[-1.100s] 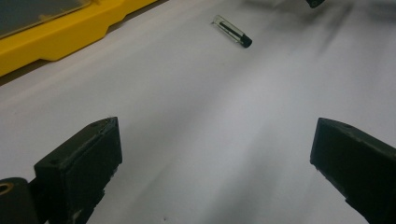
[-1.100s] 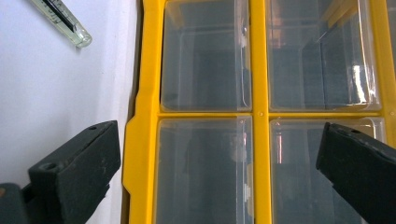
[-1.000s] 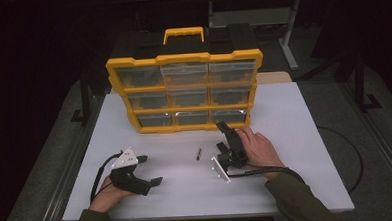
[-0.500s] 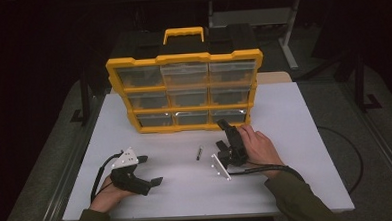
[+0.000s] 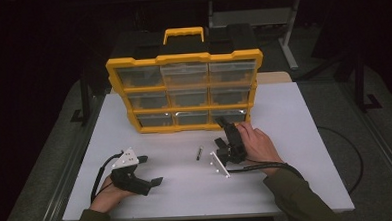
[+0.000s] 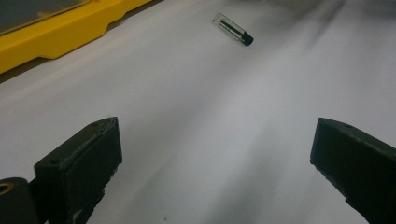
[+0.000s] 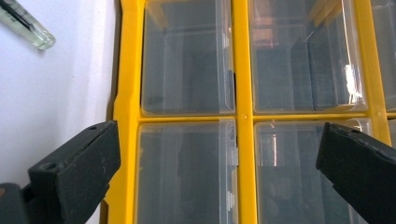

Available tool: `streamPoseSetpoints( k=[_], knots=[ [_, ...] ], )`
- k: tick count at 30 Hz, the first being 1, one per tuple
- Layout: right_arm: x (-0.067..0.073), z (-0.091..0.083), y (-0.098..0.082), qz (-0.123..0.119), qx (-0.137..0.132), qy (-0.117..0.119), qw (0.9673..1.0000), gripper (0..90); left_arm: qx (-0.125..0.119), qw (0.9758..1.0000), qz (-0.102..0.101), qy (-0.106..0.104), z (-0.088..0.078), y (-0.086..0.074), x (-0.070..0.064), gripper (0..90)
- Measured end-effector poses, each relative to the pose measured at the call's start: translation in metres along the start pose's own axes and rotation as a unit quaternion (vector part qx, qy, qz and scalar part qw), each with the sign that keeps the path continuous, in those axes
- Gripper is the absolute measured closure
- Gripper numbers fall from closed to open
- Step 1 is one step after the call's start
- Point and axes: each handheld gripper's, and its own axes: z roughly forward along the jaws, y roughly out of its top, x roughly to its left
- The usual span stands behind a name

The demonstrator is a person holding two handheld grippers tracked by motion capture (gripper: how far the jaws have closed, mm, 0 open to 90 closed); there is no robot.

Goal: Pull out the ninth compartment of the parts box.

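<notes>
Both fingers sets stand wide and empty: our left gripper [image 5: 149, 170] lower left, right gripper [image 5: 224, 132] before the yellow organizer [image 5: 186, 93]; a small vial [image 5: 199, 153] lies mid-surface [image 5: 296, 151].

No legible text, label, brand or number appears anywhere, neither on the yellow drawer organizer [image 5: 185, 91] nor on the small glass vial [image 6: 233, 28].

The worktop [image 5: 295, 136] is overlooked from high; a glass vial [image 6: 232, 29] is seen close by both claw cameras.
</notes>
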Motion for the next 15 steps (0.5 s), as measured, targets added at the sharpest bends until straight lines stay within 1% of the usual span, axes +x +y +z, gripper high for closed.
streamPoseSetpoints(
  k=[1,5,6,7,8,9,10,11,12,14,15],
  knots=[
    [-0.0014,0.0005,-0.0002,-0.004,-0.002,-0.007,1.0,0.0,-0.001,1.0,0.0,-0.001,-0.0002,0.0,0.0001,1.7],
    [-0.0023,0.002,-0.0005,-0.003,-0.003,-0.007,1.0,0.0,-0.003,1.0,-0.001,0.0,-0.0004,0.0,0.0,1.7],
    [-0.0011,0.0023,-0.0008,0.003,0.001,-0.001,1.0,0.0,-0.002,1.0,-0.001,0.0,-0.0004,0.0,0.0001,1.7],
    [-0.0031,0.0031,-0.0013,-0.005,-0.002,-0.009,0.9999,0.0,-0.002,1.0,-0.001,-0.001,-0.0005,0.0001,-0.0001,1.7],
    [-0.0029,0.0034,-0.0016,-0.004,-0.001,-0.006,1.0,0.0,-0.003,1.0,-0.002,0.0,-0.0004,0.0001,-0.0003,1.7],
    [-0.0018,0.0035,-0.0019,0.003,0.003,-0.001,1.0,0.0,-0.003,1.0,-0.002,0.0,-0.0004,0.0001,-0.0003,1.7],
    [-0.0018,0.0035,-0.0019,0.003,0.003,-0.001,1.0,0.0,-0.003,1.0,-0.002,0.0,-0.0005,0.0001,-0.0002,1.7],
    [-0.0037,0.0048,-0.0028,0.0,0.001,-0.009,1.0,0.0,-0.004,1.0,-0.003,0.0,-0.0006,0.0001,-0.0004,1.7],
    [-0.0029,0.0049,-0.0032,0.004,0.004,-0.003,1.0,0.0,-0.004,1.0,-0.003,0.0,-0.0007,0.0002,-0.0003,1.7],
    [-0.0032,0.0052,-0.0034,0.002,0.005,-0.001,1.0,0.0,-0.004,1.0,-0.003,0.0,-0.0007,0.0002,-0.0004,1.7],
    [-0.0046,0.006,-0.0036,-0.005,0.001,-0.011,0.9999,0.0,-0.004,1.0,-0.002,0.001,-0.0007,0.0002,-0.0001,1.7]
  ],
)
